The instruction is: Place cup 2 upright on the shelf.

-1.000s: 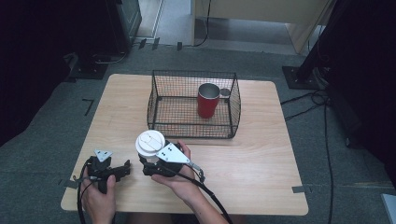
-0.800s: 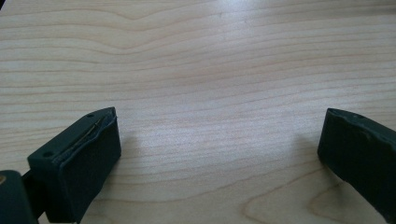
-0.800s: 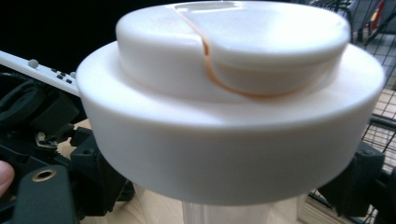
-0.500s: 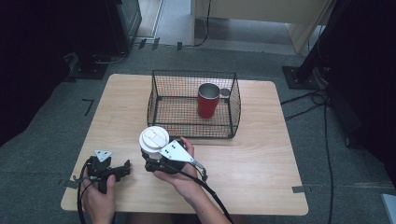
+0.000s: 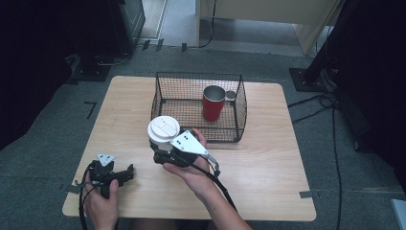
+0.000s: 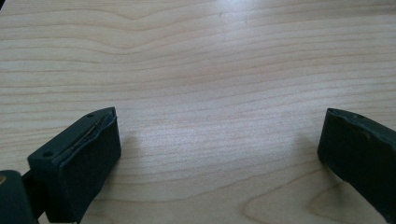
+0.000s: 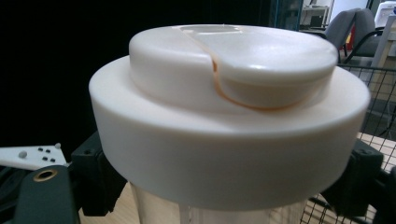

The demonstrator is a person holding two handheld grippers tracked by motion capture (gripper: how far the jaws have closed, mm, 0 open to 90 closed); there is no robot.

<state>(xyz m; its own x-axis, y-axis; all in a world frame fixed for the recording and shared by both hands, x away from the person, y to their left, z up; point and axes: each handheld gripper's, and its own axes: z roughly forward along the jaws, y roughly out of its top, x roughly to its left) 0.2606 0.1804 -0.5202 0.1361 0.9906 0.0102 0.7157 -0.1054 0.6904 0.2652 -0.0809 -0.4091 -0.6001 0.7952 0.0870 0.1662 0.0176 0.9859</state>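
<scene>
Pale wood grain runs across the table (image 5: 268,167), which stands on a grey floor with dark stands and cables around it. Toward the far side of the table sits a black wire basket (image 5: 163,91), and inside it a red cup (image 5: 212,106) stands upright near the right wall.

Just in front of the basket's near left corner, the person's right hand (image 5: 191,175) holds the right gripper (image 5: 162,154), and its jaws are clamped on a clear cup with a white lid (image 5: 163,129), gripping the body just under the lid's wide rim. The cup is upright and, in the right gripper view, the white lid (image 7: 224,116) sits close to the camera with the basket's mesh behind it at the right.

At the near left corner the left hand (image 5: 100,201) holds the left gripper (image 5: 125,173) low over the table. Its jaws stand wide apart with bare wood between them.
</scene>
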